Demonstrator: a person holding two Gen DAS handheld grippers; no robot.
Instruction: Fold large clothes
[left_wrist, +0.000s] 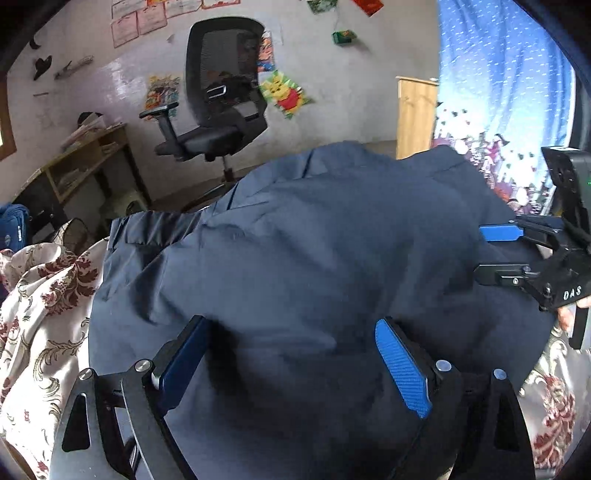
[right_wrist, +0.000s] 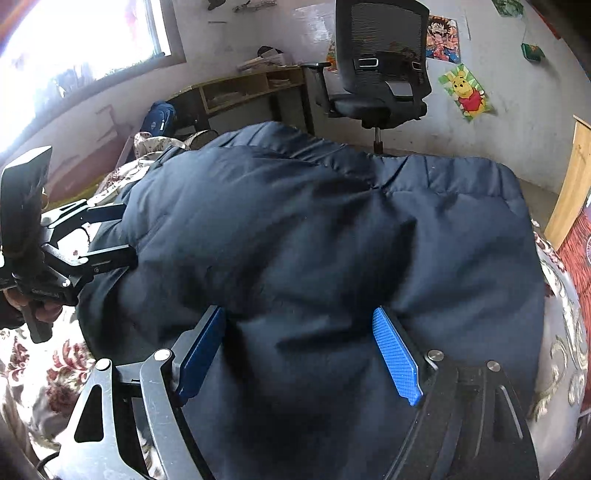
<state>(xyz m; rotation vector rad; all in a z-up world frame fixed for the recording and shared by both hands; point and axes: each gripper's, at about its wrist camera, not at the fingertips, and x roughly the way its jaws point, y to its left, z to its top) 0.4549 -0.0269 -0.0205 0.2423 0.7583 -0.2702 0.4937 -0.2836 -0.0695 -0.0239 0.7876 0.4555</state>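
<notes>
- The floral bedspread (left_wrist: 40, 314) covers the bed and carries everything else; its cream-and-red pattern shows on both sides of the garment.
- The navy jacket (left_wrist: 295, 258) lies spread across the bedspread, puffy and already doubled over itself by the look of the layered edges at its far side, with a seam and a dark lining strip showing at the left in the left wrist view.
- Behind the bed stand a black office chair (right_wrist: 380, 74), a wooden desk (right_wrist: 243, 88) and a blue curtain (left_wrist: 498, 74).
- The left gripper (left_wrist: 291, 365) hangs over the near part of the jacket with its jaws spread wide and nothing pinched; the cloth only lies beneath them.
- The right gripper (right_wrist: 306, 354) is likewise released, jaws wide over the navy fabric, holding nothing.
- Judgement: the fold looks just laid down, so the step in hand is to let go cleanly and settle the layers.
- To do it well: lift both grippers straight off so no pad drags the top layer, then press the trapped air out of the padding and square the edges before the next fold.
- Writing: the right gripper's black body reads "DAS" (left_wrist: 571, 292) in the left wrist view.
- The wall posters (right_wrist: 466, 94) show cartoon figures; no text on them is legible.
</notes>
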